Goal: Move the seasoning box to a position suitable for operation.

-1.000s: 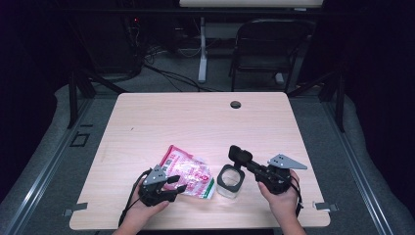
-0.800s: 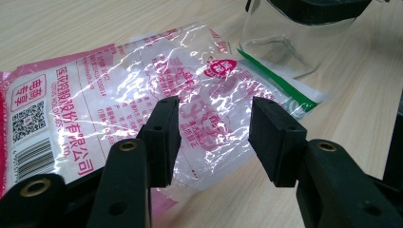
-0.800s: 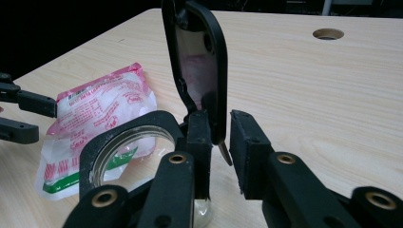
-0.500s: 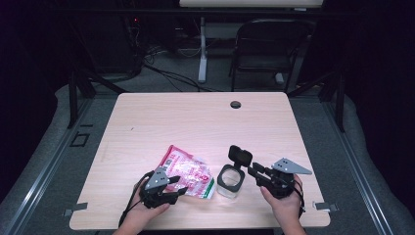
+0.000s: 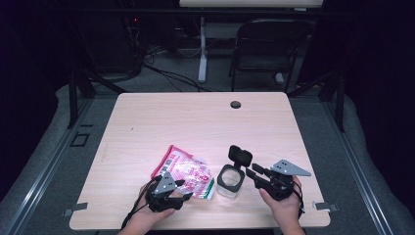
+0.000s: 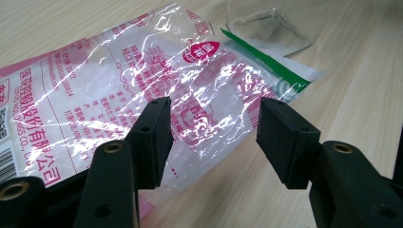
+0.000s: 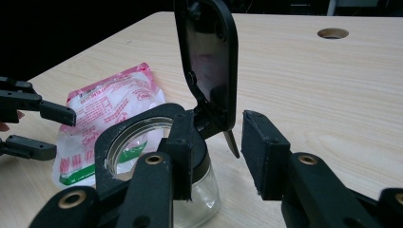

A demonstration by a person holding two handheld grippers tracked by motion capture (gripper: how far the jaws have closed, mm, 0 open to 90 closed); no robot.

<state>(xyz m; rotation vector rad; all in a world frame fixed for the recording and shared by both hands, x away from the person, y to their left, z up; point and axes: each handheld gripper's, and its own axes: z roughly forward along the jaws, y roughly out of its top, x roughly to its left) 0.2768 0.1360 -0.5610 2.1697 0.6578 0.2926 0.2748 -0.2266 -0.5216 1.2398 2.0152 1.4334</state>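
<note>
With the left claw [image 6: 211, 137] open over the pink-printed plastic bag [image 5: 185, 171] at lower centre of the desk [image 5: 147, 122] and the right claw [image 7: 216, 152] open at the hinged black lid [image 7: 209, 66] of the glass jar [image 5: 230, 180], tipping is judged likely if the lid is pushed sideways.

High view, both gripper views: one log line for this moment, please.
left gripper open over pink-printed clear plastic bag | right gripper open beside clear glass jar, black flip lid raised

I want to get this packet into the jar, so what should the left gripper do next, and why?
Probably ease the left gripper forward and close on the packet: its jaws stand open over the packet's near edge, gripping nothing, while the jar sits beside it with its lid flipped up.
</note>
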